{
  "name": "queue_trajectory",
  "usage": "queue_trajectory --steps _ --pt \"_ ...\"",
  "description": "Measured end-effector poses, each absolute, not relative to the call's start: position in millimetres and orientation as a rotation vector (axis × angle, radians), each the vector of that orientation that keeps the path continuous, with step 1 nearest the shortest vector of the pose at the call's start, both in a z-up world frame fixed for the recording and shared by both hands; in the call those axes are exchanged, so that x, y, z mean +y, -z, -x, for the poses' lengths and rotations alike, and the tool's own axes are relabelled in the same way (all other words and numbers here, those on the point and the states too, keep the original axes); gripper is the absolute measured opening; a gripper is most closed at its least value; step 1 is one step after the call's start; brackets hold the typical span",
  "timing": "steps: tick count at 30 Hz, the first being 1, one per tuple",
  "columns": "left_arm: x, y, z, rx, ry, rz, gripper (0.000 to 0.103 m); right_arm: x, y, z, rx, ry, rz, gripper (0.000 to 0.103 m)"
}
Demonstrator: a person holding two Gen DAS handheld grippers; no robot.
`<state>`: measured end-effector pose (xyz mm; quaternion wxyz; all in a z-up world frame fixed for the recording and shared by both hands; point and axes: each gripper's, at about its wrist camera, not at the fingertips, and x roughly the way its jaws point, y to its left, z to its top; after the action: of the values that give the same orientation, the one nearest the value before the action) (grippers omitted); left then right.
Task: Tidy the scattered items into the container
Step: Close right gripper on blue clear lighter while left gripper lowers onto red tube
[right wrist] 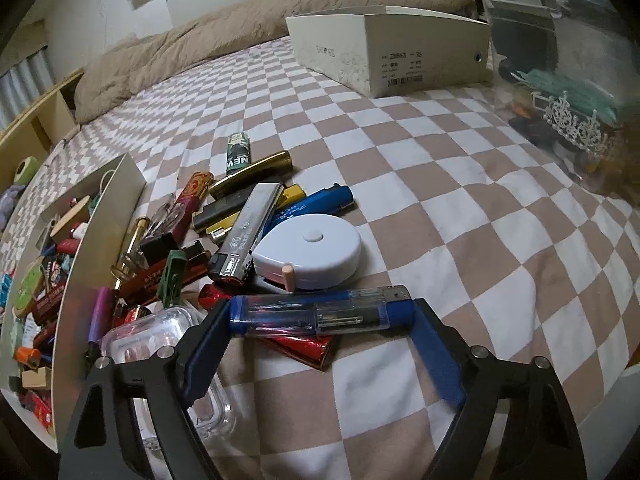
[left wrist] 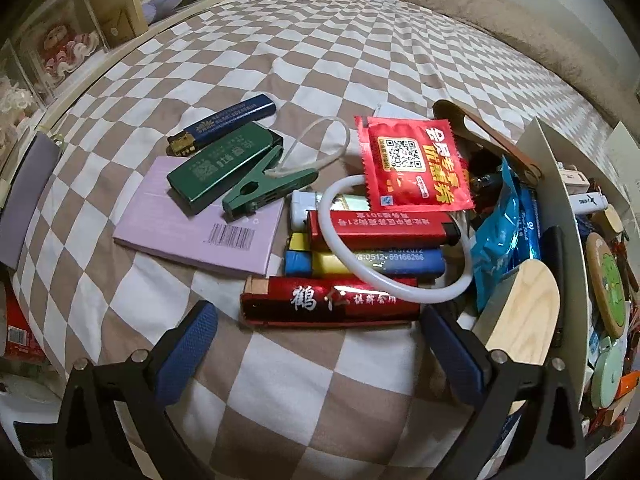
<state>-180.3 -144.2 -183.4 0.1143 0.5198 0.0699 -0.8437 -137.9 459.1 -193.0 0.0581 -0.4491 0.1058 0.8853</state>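
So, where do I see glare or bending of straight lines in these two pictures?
Left wrist view: glare on the shiny dark red lighter and the red foil sachet; the brown-and-white checked bedsheet bulges. Right wrist view: highlight on the round white tape measure; the white cardboard box looks curved.

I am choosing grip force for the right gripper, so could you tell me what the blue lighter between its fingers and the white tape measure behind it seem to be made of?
Blue lighter: seemingly hard translucent plastic, since inner parts show through, with a metal cap at one end. White tape measure: apparently smooth opaque plastic, matte with soft shine. The right gripper holds the lighter endwise.
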Motion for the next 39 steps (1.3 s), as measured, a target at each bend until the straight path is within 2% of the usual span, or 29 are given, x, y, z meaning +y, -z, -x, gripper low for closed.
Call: queue_trajectory --steps 6,10,32,39 --pt "-148 179 173 0.233 2.489 -1.491 0.092 453 193 140 0.266 -2.691 1.357 0.087" --pt "-146 177 173 0.227 2.499 -1.471 0.083 452 192 139 0.257 -2.696 1.353 0.087" --pt "-150 169 148 0.295 2.553 -1.401 0.083 448 184 129 0.221 -2.751 1.274 0.087" --pt "-155 166 133 0.349 2.559 -1.361 0.083 430 172 120 0.065 -2.778 1.187 0.087"
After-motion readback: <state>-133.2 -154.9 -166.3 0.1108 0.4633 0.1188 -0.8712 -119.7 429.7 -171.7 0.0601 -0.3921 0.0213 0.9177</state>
